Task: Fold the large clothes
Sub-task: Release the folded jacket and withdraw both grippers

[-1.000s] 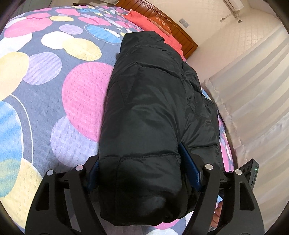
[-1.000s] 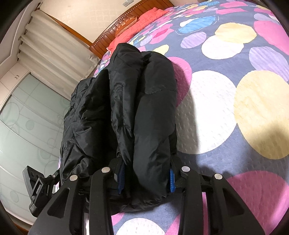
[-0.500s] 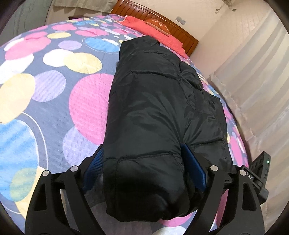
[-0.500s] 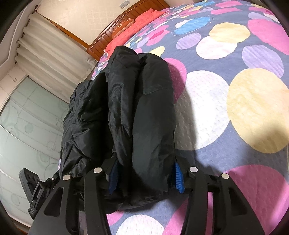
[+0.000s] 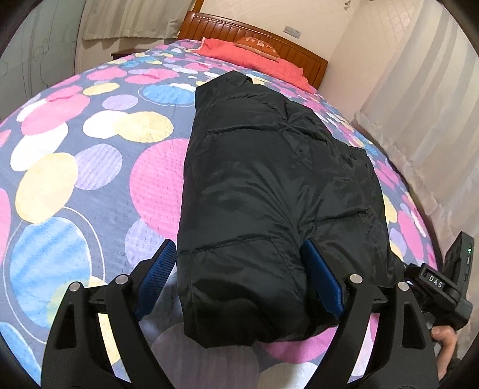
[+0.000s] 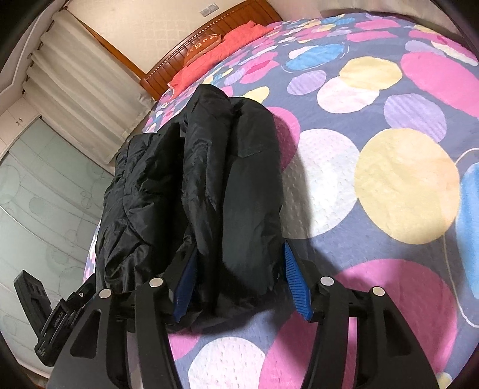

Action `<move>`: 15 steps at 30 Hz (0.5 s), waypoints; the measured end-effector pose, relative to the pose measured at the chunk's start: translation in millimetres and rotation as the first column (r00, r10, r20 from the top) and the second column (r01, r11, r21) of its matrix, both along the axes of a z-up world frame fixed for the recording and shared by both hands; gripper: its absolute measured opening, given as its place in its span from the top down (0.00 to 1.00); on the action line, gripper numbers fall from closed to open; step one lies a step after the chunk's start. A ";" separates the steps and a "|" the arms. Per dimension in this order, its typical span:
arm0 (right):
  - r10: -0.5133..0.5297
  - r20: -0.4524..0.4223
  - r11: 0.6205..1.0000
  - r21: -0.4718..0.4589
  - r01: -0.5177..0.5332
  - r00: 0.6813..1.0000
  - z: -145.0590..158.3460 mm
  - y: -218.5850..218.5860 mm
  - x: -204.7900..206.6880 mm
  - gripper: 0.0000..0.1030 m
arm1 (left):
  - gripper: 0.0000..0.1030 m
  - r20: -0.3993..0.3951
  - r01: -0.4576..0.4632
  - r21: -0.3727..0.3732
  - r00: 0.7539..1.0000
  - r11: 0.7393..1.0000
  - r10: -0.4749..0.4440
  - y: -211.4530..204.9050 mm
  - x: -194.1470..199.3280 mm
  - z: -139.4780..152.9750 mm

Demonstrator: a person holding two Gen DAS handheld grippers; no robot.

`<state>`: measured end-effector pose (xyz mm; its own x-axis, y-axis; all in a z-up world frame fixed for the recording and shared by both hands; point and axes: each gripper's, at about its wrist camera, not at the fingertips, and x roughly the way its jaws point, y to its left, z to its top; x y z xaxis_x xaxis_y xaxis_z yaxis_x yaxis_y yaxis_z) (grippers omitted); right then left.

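A black puffer jacket [image 5: 269,185] lies folded lengthwise on the bed, its near end between my left gripper's [image 5: 239,278] blue pads [image 5: 323,275]. The jaws stand wide apart and the left pad is clear of the cloth. In the right wrist view the same jacket [image 6: 209,185] lies bunched in long folds, and my right gripper [image 6: 239,281] straddles its near end with open jaws. Its right pad [image 6: 295,284] is off the fabric; the left pad is partly hidden behind the jacket.
The bedspread [image 5: 74,179] is grey-blue with big coloured circles. Red pillows [image 5: 254,55] and a wooden headboard [image 5: 248,27] stand at the far end. Curtains [image 5: 434,119] hang beside the bed. The other gripper's body [image 5: 443,287] shows at the right, held by a hand.
Both grippers have opened wider and let go of the jacket's end, which now rests on the bed. Both cameras have pulled back and tilted up a little.
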<state>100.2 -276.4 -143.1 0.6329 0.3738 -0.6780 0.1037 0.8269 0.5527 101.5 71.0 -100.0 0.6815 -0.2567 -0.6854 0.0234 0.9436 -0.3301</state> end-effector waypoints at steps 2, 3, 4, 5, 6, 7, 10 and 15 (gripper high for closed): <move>-0.003 0.004 1.000 -0.014 0.003 1.000 3.4 0.7 -2.7 0.46 | 0.17 0.004 -0.006 0.019 1.000 1.000 0.006 -1.6 -2.7 1.4; -0.005 0.005 1.000 -0.023 0.005 1.000 4.5 0.6 -4.1 0.46 | 0.16 0.005 -0.011 0.028 1.000 1.000 0.011 -2.1 -4.2 2.2; -0.007 0.005 0.999 -0.036 0.007 1.000 6.0 1.6 -5.5 0.46 | 0.16 0.004 -0.015 0.032 1.000 0.999 0.015 -2.6 -5.1 2.7; -0.009 0.005 0.999 -0.049 0.009 1.000 7.8 2.4 -7.1 0.46 | 0.16 0.005 -0.019 0.038 1.000 0.999 0.019 -3.4 -6.5 3.5; -0.010 0.007 0.998 -0.065 0.011 1.000 9.9 3.6 -9.1 0.46 | 0.16 0.006 -0.021 0.044 1.000 0.999 0.021 -4.5 -8.1 4.4; -0.011 0.009 0.997 -0.079 0.012 1.000 12.1 4.5 -11.1 0.46 | 0.16 0.008 -0.024 0.054 1.000 0.998 0.023 -5.4 -9.8 5.5; -0.012 0.012 0.992 -0.122 0.013 1.000 16.6 8.9 -17.3 0.46 | 0.15 0.013 -0.028 0.080 1.000 0.996 0.027 -7.2 -13.7 8.6; -0.006 0.020 0.979 -0.204 0.010 1.000 24.2 19.6 -28.6 0.45 | 0.11 0.021 -0.044 0.113 0.999 0.993 0.042 -8.1 -23.4 11.6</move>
<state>71.6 -256.8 -118.9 0.6489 0.2234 -0.7273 0.1017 0.9219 0.3739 78.1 63.0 -88.4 0.7029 -0.1483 -0.6956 -0.0125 0.9753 -0.2206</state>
